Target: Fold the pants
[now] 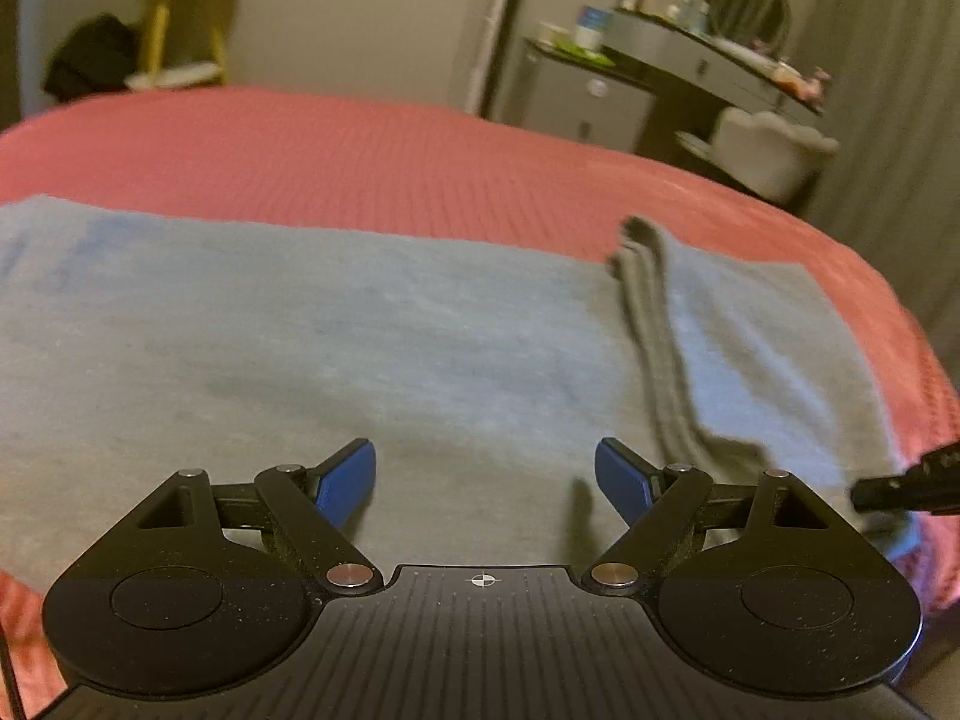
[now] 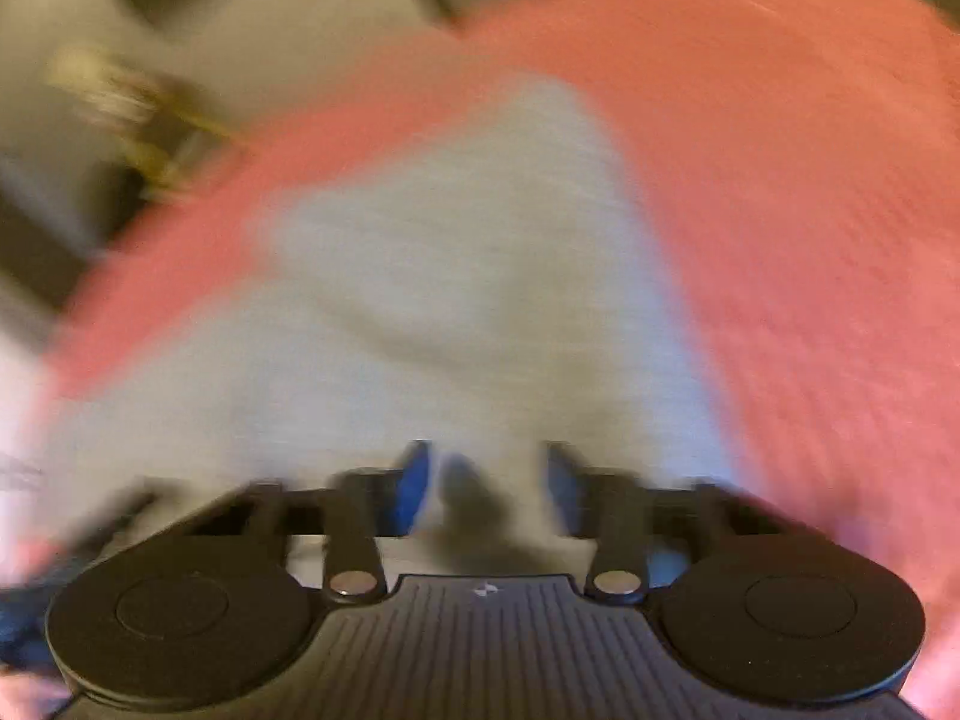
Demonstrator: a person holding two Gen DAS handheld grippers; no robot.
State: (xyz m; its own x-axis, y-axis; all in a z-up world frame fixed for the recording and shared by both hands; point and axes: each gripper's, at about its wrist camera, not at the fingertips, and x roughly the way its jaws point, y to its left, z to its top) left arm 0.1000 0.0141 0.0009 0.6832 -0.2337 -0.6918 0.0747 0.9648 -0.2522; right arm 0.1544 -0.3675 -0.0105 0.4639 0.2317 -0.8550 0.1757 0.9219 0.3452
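pants [image 1: 372, 324] flat on red bedspread [image 1: 360, 144] | left gripper [image 1: 486, 483] jaws spread, empty | right gripper [image 2: 487, 492] blurred, jaws pinching pants

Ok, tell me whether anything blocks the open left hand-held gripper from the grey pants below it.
Nothing visible does. The left hand-held gripper hangs open over the grey pants, which lie spread on the pink bedspread; only bare fabric shows between its blue pads.

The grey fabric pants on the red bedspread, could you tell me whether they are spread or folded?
Partly folded: the grey fabric pants lie flat, with one ribbed edge doubled over.
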